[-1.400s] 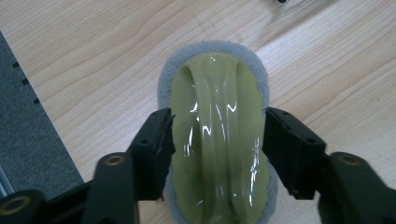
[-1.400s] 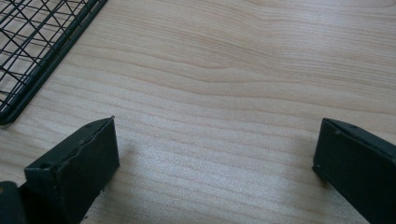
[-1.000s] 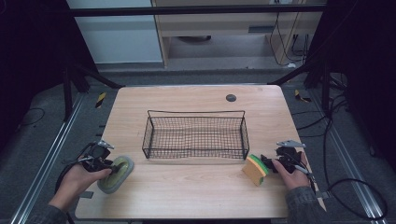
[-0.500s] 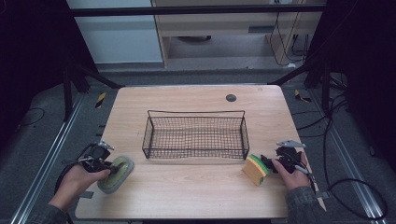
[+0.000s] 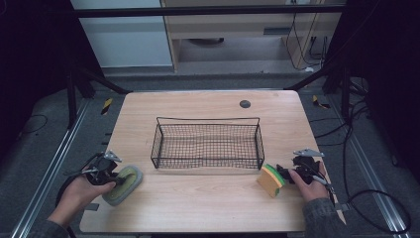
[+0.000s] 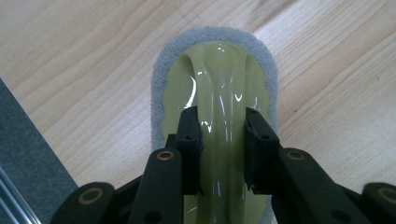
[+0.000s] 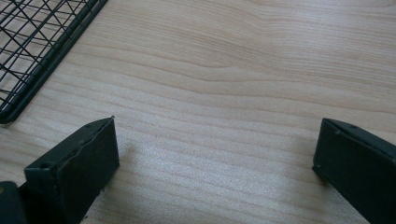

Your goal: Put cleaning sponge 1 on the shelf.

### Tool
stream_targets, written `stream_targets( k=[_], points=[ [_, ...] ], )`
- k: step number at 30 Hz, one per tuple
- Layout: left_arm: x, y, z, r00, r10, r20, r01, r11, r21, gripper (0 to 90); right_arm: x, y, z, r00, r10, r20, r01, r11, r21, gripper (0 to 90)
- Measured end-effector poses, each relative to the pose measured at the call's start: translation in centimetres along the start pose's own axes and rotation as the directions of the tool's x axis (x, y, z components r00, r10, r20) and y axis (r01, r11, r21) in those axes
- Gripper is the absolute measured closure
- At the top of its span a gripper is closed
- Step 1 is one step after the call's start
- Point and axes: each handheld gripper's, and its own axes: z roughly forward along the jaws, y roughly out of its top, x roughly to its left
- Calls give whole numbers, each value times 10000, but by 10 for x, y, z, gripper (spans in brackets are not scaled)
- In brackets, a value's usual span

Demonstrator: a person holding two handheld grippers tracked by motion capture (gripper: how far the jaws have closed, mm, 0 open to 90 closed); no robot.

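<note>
A scrubber point(image 5: 127, 183) with a grey pad and a glossy olive-green handle point(image 6: 223, 70) lies near the table's front left corner. My left gripper point(image 6: 222, 114) is shut on that handle, its jaws having just been closing onto it; from above the left gripper point(image 5: 114, 177) sits at the scrubber's left end. A yellow sponge with a green layer point(image 5: 270, 181) stands at the front right, just left of my right gripper point(image 5: 284, 173). In the right gripper view the right gripper point(image 7: 217, 135) is open wide, with bare wood between its jaws.
A black wire basket point(image 5: 208, 119) stands empty in the middle of the wooden table point(image 5: 198, 208); its corner point(image 7: 37, 46) shows at the upper left of the right gripper view. A dark round hole point(image 5: 244, 103) sits near the table's far edge.
</note>
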Motion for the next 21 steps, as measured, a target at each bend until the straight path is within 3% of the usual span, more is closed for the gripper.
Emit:
stream_targets(
  k=[2, 9, 13, 18, 20, 21],
  points=[
    [-2, 2, -7, 9995, 315, -96, -316, 9994, -112, 706, 0, 0, 0, 10000, 0, -2, 0, 10000, 2, 4],
    [-7, 6, -20, 9969, 766, -169, -773, 9959, -480, 707, 0, 0, 0, 10000, -4, -3, 4, 10000, 0, 4],
    [-12, 10, -32, 9919, 1199, -426, -1228, 9898, -719, 707, 0, 0, 0, 10000, 1, -3, -1, 10000, 1, 4],
    [-16, 20, -47, 9808, 1809, -734, -1871, 9782, -898, 707, 0, 0, 0, 10000, -9, -34, 9, 10000, 4, 4],
    [-18, 27, -52, 9679, 2333, -935, -2419, 9656, -950, 707, 0, 0, 0, 10000, -6, -34, 6, 10000, 4, 4],
    [-18, 29, -54, 9648, 2442, -972, -2536, 9621, -1001, 706, 0, 0, 0, 10000, -8, -33, 8, 10000, 3, 4]
  ],
)
